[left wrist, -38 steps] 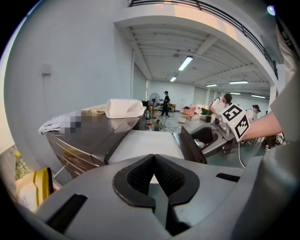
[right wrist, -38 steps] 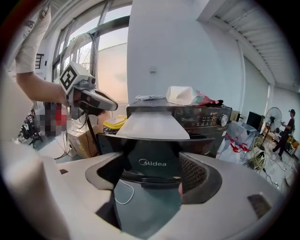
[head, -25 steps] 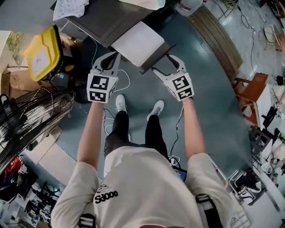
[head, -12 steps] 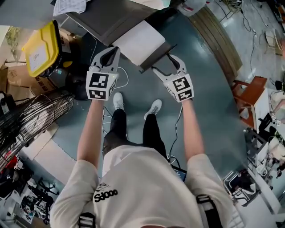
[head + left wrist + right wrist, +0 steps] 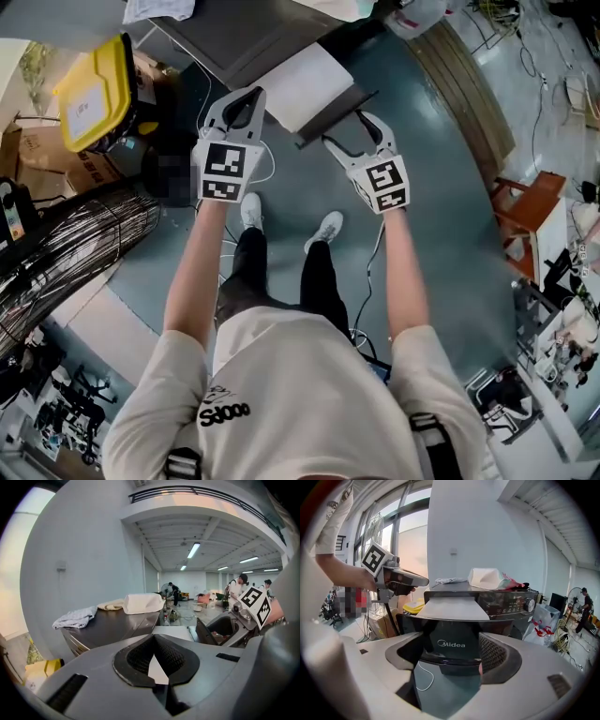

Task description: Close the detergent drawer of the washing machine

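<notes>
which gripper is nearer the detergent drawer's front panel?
Right. The right gripper, jaws apart, sits right at the drawer's front panel; the left gripper is off to its left, beside the drawer's white top.

A smooth grey-green floor (image 5: pixel 450 187) runs under everything, with cables (image 5: pixel 525 52) trailing across it (mostly toward the right edge). A plain pale wall (image 5: pixel 84 550) rises to a white beamed ceiling (image 5: pixel 159 527) with strip lights (image 5: pixel 193 550). Tall windows (image 5: pixel 412 536) let in daylight. A wire-guarded fan (image 5: pixel 75 234) and a reddish-brown chair (image 5: pixel 534 192) stand at the sides
</notes>
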Action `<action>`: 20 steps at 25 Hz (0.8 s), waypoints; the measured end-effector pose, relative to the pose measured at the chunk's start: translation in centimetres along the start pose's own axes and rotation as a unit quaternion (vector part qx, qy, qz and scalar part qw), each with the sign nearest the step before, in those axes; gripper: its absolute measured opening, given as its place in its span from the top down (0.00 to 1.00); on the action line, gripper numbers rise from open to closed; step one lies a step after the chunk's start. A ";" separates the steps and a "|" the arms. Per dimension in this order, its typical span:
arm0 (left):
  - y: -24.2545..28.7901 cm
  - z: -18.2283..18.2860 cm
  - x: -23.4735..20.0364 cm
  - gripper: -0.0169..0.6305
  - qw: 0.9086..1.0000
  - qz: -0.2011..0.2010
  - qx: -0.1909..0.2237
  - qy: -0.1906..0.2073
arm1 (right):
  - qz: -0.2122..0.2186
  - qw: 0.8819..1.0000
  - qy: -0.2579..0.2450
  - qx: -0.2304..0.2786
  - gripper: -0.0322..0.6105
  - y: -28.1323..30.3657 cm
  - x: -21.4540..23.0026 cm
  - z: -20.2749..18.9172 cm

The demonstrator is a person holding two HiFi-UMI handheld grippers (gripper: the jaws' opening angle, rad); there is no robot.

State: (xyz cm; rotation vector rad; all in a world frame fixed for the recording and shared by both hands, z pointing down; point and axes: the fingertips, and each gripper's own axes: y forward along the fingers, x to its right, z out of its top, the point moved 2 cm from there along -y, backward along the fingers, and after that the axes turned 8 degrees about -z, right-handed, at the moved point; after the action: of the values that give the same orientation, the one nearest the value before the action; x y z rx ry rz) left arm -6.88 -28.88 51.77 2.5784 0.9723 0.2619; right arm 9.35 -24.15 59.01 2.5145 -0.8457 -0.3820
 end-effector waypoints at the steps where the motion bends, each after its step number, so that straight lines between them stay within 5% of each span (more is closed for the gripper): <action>1: 0.0 0.1 0.0 0.95 1.000 0.002 0.002 0.004 | 0.001 1.000 0.000 0.003 0.45 0.1 0.0 0.0; 20: -1.4 -1.1 -0.9 0.95 1.000 0.010 0.007 -0.020 | 0.004 0.999 0.023 0.037 0.45 4.8 -0.6 3.1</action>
State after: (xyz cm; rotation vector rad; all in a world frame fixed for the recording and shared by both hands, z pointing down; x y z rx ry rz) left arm -8.68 -28.22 52.20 2.5977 0.9367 0.2089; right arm 5.29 -28.21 58.89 2.5764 -0.8661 -0.2951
